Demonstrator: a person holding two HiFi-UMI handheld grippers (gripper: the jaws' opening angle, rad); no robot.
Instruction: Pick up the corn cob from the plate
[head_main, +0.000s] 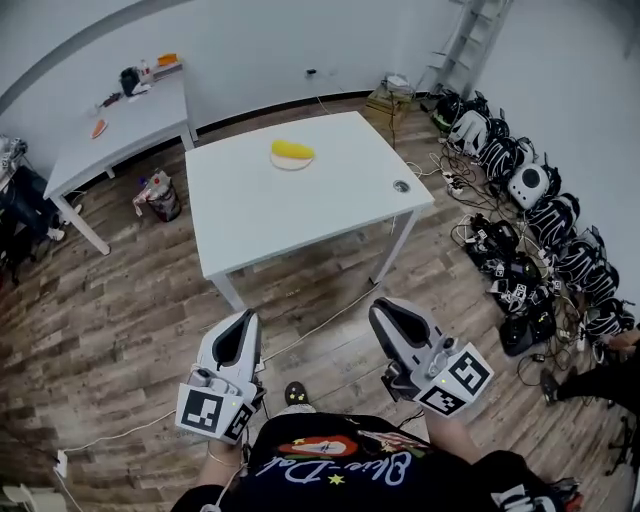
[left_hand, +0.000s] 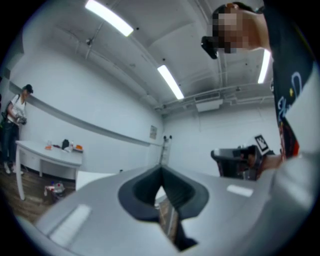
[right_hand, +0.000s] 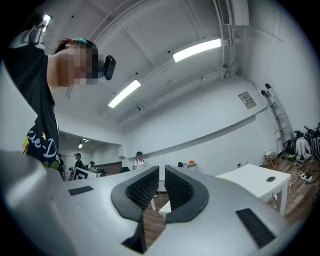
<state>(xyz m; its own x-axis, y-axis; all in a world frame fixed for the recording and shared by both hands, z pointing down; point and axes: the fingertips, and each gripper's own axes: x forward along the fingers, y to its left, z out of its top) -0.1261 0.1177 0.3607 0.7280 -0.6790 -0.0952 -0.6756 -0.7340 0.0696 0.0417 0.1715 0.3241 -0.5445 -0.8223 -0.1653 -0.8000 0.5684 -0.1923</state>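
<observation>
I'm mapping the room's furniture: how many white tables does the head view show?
2. One table stands straight ahead, bearing the plate with the corn cob; the second table stands at the far left. Others may sit outside the frame.

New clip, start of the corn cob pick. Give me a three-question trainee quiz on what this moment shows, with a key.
1. True or false: the corn cob lies on the plate on the white table.
2. Multiple choice: the right gripper is A) shut on the cob, B) shut and empty, short of the table, C) open above the plate.
3. Short answer: what is between the fingers of the left gripper?

Key: 1 true. 2 B. 3 Nothing; the fingers are together, and that gripper is also short of the table, over the wooden floor.
</observation>
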